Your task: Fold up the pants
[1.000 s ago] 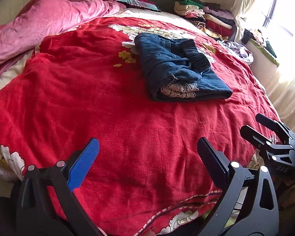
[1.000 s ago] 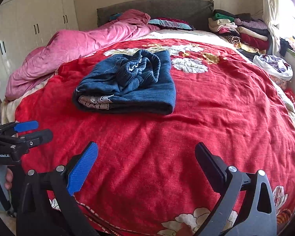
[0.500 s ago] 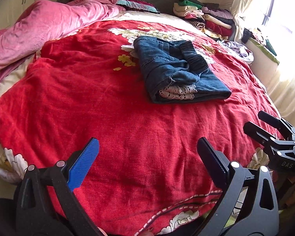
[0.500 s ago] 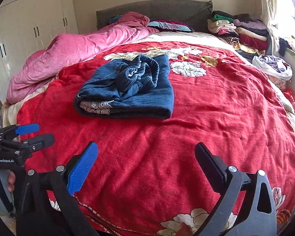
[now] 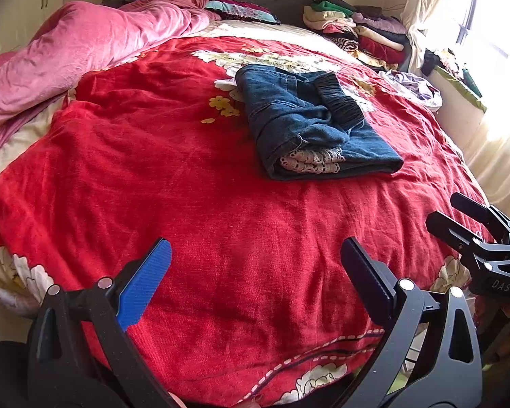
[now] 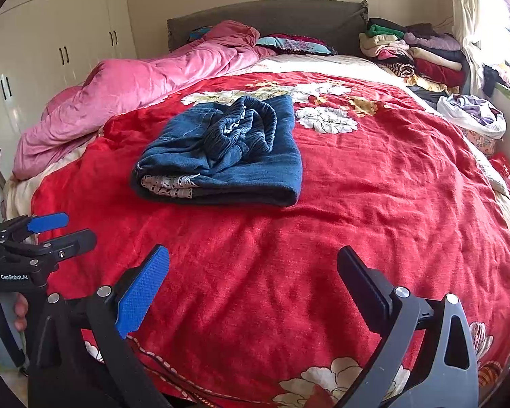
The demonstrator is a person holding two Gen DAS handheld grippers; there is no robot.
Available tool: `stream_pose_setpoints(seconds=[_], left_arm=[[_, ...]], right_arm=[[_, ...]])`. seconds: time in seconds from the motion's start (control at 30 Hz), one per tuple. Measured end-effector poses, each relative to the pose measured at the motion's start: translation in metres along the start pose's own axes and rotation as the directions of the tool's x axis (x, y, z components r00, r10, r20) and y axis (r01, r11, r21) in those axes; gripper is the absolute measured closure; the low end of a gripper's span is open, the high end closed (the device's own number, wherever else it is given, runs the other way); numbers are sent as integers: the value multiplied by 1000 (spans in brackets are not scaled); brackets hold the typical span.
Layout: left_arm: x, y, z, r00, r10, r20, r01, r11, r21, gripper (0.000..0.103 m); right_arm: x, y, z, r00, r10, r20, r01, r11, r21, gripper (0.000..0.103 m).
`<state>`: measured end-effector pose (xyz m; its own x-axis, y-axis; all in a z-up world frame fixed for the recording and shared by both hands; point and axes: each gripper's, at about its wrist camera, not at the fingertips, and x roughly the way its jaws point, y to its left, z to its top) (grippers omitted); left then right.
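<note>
Folded denim pants (image 5: 314, 125) lie mid-bed on red blanket (image 5: 173, 183), 12 o'clock from both grippers. Left gripper (image 5: 255, 268), right gripper (image 6: 251, 272): jaws apart, empty. Fabric looks soft, thick, weighty; best grip likely folded edge near lace hem (image 5: 311, 160).

The left gripper (image 5: 255, 268) filled the bottom of its own view, jaws spread wide and holding nothing. The right gripper (image 6: 253, 272) sat likewise at the bottom of its view, jaws wide apart and empty, and showed at the other view's right edge.
</note>
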<state>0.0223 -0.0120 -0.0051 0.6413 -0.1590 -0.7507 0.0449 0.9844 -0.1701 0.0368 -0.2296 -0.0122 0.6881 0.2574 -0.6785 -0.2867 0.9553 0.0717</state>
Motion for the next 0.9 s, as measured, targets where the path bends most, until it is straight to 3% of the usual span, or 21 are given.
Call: stream_pose_setpoints(seconds=[0.9], left_arm=[[-3,0,2,1000,11,1,-11,1000,5,10]], right_arm=[[-4,-2,3,1000,-12,10,12,1000,-1,5]])
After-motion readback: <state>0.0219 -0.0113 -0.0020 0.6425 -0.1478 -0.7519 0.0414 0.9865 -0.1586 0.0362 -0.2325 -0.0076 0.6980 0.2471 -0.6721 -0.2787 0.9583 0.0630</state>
